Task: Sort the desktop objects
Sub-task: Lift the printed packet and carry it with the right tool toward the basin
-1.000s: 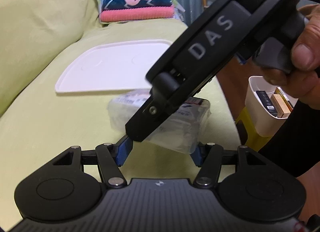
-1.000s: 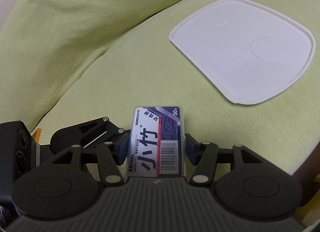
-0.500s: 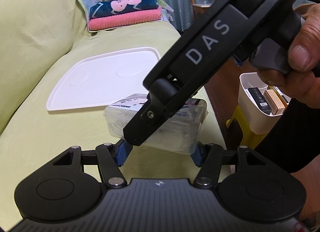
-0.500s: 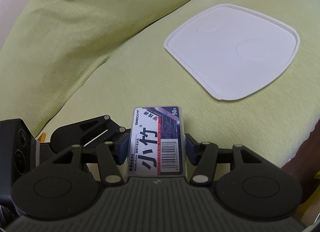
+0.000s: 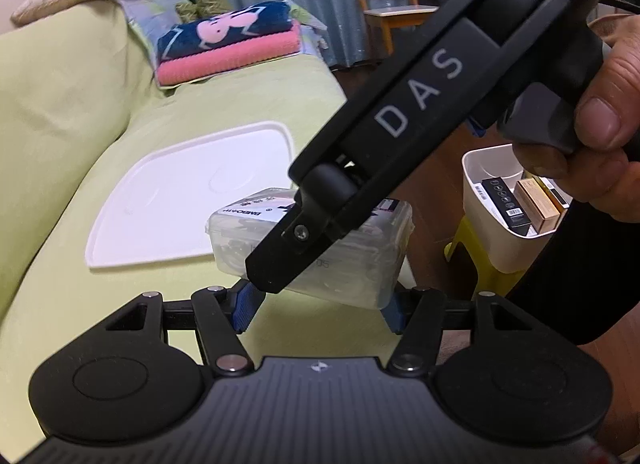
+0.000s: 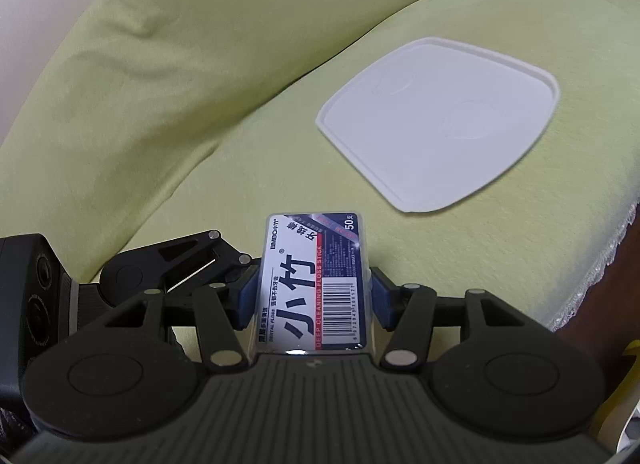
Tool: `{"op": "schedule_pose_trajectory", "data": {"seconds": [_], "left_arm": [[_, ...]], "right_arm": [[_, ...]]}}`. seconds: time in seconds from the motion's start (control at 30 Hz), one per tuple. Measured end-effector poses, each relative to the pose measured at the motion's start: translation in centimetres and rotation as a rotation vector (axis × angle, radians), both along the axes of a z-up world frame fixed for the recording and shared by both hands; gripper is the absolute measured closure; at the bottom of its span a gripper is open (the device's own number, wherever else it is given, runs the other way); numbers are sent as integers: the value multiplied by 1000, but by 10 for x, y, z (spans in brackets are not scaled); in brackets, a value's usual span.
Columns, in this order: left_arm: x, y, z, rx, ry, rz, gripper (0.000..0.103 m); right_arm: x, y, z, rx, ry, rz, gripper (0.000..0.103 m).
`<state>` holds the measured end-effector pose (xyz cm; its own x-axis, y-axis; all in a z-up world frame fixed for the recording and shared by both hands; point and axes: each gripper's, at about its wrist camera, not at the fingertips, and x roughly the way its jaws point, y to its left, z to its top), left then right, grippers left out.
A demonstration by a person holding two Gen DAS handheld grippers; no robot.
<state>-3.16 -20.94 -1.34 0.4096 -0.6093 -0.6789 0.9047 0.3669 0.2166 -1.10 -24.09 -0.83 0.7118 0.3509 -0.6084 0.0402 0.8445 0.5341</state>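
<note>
The right gripper [image 6: 313, 296] pinches a clear plastic box of dental floss sticks [image 6: 314, 284], its blue pads [image 6: 248, 296] pressed against the box's two long sides; the label with barcode and "50" faces its camera. Only this view shows that label in full, and the body of the left gripper low on its left. Ahead and to the right of these tongs a flat white plastic lid [image 6: 440, 124] lies on the green sofa cover [image 6: 240, 144], well apart from the box.

The left wrist view shows the same box [image 5: 360, 260] from the side, held clear of the sofa, with the right gripper [image 5: 304, 248] crossing in front of it, "DAS" on its arm, and a hand [image 5: 600, 132] on its grip at upper right. The left gripper [image 5: 320, 304] has its tongs spread wide, one blue pad [image 5: 246, 302] either side of the box and just below it; whether they touch it I cannot tell.

Only this view reaches past the sofa: to the right of the tongs a white bin [image 5: 484, 200] stands on a yellow stool [image 5: 472, 240], holding upright small boxes, one black [image 5: 502, 204] and one tan [image 5: 536, 204]. Far ahead, folded towels [image 5: 228, 48] rest on the sofa.
</note>
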Motion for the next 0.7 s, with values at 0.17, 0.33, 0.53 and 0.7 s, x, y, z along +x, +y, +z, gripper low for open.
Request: {"op": "schedule_pose_trajectory", "data": {"seconds": [0.17,0.33,0.53,0.7], "left_arm": [[-10,-19,4,2,-15,-46,41],[-28,-46,8,12,-30,-126,41],[-53,-92,12,16,-45,-245,41],[-78,-133,15,14,-58,-342,41]], "right_arm": [[-24,-17,1,-2,-38,-60,50],[-53,-45,-2,14,-55,-151,51],[-92,-88,-7,7,-65,-274,51],[-127,-124,-7,4,-68,-359,51]]}}
